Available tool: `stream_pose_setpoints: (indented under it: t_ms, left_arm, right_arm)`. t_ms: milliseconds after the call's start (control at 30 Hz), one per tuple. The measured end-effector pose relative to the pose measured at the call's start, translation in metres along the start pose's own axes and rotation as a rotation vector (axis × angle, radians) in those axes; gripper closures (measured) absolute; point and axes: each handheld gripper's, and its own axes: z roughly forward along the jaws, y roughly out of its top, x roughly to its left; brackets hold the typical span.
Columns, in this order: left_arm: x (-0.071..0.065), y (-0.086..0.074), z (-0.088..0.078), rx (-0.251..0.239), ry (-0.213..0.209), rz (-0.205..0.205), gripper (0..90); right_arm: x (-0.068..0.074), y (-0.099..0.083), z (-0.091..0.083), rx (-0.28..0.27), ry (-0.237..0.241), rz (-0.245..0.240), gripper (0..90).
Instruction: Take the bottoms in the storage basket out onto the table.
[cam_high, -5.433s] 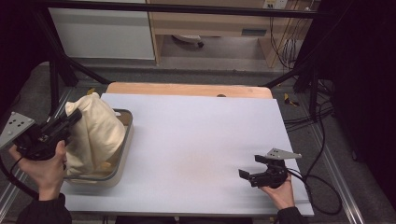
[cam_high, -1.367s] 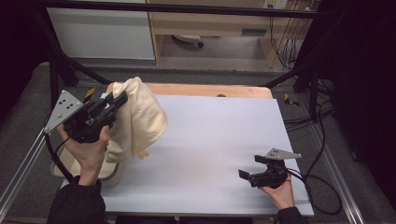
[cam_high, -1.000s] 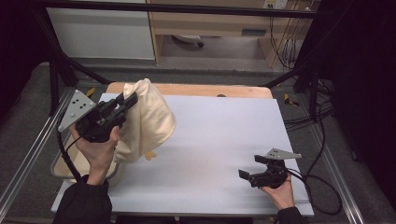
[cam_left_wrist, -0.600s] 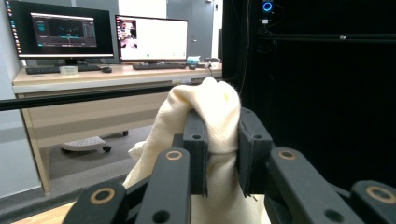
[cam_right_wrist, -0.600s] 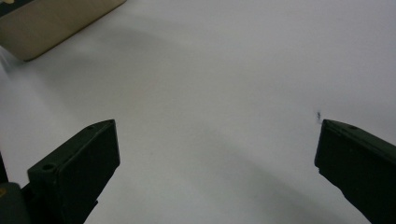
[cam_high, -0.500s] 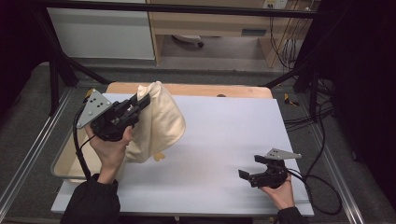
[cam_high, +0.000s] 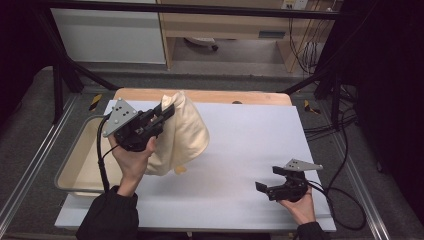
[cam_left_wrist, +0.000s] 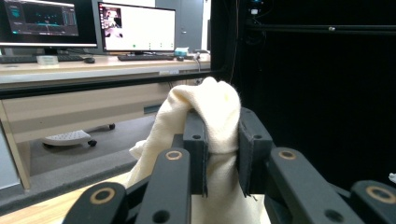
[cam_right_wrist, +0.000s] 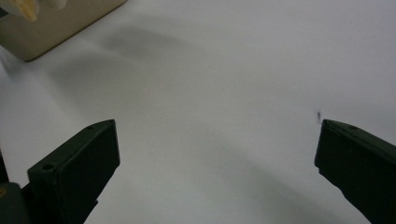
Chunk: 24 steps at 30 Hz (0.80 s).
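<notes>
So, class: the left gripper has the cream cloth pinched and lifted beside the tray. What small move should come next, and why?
Probably carry the cream cloth a little further over the white table mat and lower it. The left gripper is shut on a bunched fold, the cloth hangs free of the tray, its lower edge near the mat, and the right gripper waits open above bare mat.

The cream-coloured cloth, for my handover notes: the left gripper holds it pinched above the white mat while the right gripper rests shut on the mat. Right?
Not quite: the right gripper stands open, its jaws wide apart over the white mat, as the right gripper view shows. The left gripper does pinch the cream-coloured cloth.
</notes>
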Motion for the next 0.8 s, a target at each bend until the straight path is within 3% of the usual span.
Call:
stream_pose_setpoints:
  t_ms: [800]
  left_arm:
    - [-0.009, -0.026, 0.033, 0.077, -0.026, -0.022, 75.8]
  right_arm:
    - [0.000, 0.000, 0.000, -0.001, 0.001, -0.002, 0.5]
